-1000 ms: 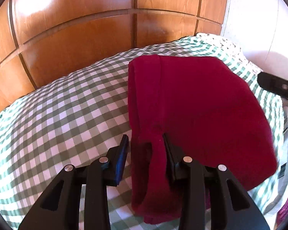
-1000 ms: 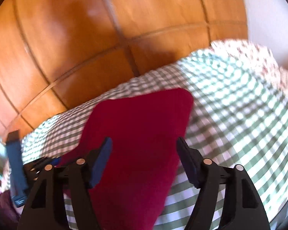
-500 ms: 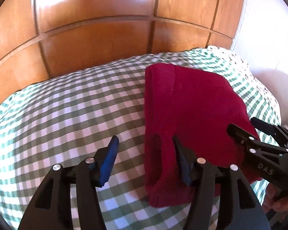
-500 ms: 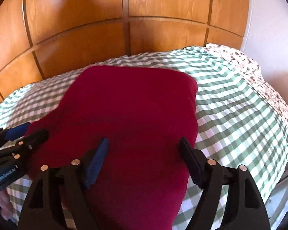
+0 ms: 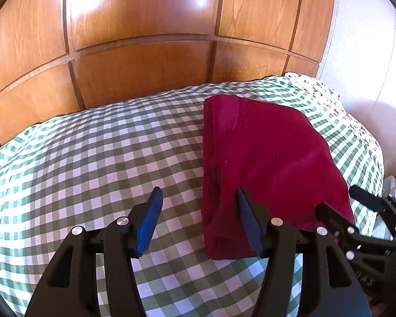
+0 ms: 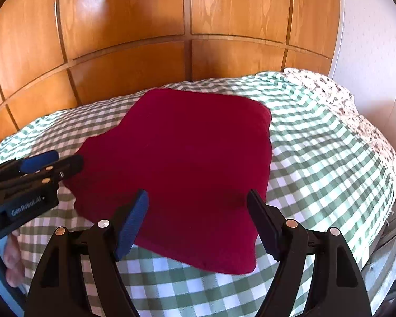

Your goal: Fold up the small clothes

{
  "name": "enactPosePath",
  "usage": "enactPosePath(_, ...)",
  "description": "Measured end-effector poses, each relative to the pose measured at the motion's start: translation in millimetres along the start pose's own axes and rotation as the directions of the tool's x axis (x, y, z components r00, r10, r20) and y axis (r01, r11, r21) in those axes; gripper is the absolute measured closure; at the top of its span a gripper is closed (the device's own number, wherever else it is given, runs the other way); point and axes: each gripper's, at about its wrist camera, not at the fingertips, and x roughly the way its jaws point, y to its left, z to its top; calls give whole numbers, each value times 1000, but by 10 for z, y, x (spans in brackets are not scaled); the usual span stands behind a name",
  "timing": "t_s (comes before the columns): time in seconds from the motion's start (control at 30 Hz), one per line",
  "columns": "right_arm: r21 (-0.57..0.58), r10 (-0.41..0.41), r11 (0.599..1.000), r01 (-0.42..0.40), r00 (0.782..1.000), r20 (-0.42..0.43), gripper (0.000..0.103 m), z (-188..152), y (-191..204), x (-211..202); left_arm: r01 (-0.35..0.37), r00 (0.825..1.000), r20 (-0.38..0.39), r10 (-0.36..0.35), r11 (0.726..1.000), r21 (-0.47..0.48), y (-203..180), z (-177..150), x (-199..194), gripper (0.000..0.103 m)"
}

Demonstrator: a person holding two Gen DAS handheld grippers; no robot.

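A dark red folded garment (image 5: 266, 163) lies flat on the green-and-white checked bed cover (image 5: 92, 158); it also shows in the right wrist view (image 6: 187, 158). My left gripper (image 5: 198, 211) is open and empty, raised just before the garment's near left edge. My right gripper (image 6: 196, 216) is open and empty, above the garment's near edge. The right gripper shows at the left wrist view's right edge (image 5: 356, 211), and the left gripper shows at the right wrist view's left edge (image 6: 39, 166).
A wooden panelled headboard (image 5: 145, 52) rises behind the bed. A floral pillow or sheet (image 6: 343, 100) lies at the bed's far right by the white wall (image 6: 377, 52). The bed's edge drops off at the right.
My left gripper let go of the garment's left edge, opened wider and drew back. My right gripper pulled back too. The garment now lies flat and still.
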Motion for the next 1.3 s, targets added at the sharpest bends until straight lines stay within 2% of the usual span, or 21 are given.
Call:
enactPosePath(0.17, 10, -12, 1000, 12, 1000, -20, 25, -115, 54, 99, -12, 1000, -27, 13, 1000, 6, 0, -34, 114, 45)
enactPosePath(0.27, -15, -46, 999, 45, 999, -22, 24, -193, 125, 170, -18, 998, -62, 19, 1000, 3, 16, -78, 245, 44)
enactPosePath(0.4, -31, -70, 997, 69, 997, -23, 24, -222, 178, 178, -5, 998, -65, 3, 1000, -30, 77, -104, 248, 42)
enactPosePath(0.47, -14, -67, 998, 67, 997, -29, 24, -186, 160, 143, 0, 999, -43, -2, 999, -54, 120, -94, 138, 40)
enactPosePath(0.53, 5, -78, 997, 78, 997, -15, 24, -131, 146, 54, -2, 1000, -20, 1, 998, -67, 155, -94, 19, 30)
enactPosePath(0.57, 19, -89, 996, 89, 996, -3, 21, -104, 132, 6, -8, 1000, -9, 7, 997, -72, 173, -99, -41, 28)
enactPosePath(0.6, 41, -104, 994, 103, 994, 18, 15, -71, 111, -65, -22, 1000, 4, 23, 997, -78, 194, -110, -112, 25)
enactPosePath(0.63, 54, -114, 992, 112, 993, 33, 13, -47, 103, -116, -45, 999, 19, 47, 996, -83, 221, -131, -198, 24)
enactPosePath(0.9, 112, -156, 983, 146, 984, 81, 6, -19, 162, -403, -108, 991, 64, 120, 980, -167, 389, -317, -575, 4)
enactPosePath(1.03, 123, -167, 980, 155, 981, 98, 5, -109, 220, -494, -142, 984, 88, 157, 978, -155, 358, -377, -702, 3)
enactPosePath(1.3, 179, -195, 968, 174, 975, 107, 4, -201, 212, -604, -126, 982, 123, 144, 982, -143, 291, -419, -870, 3)
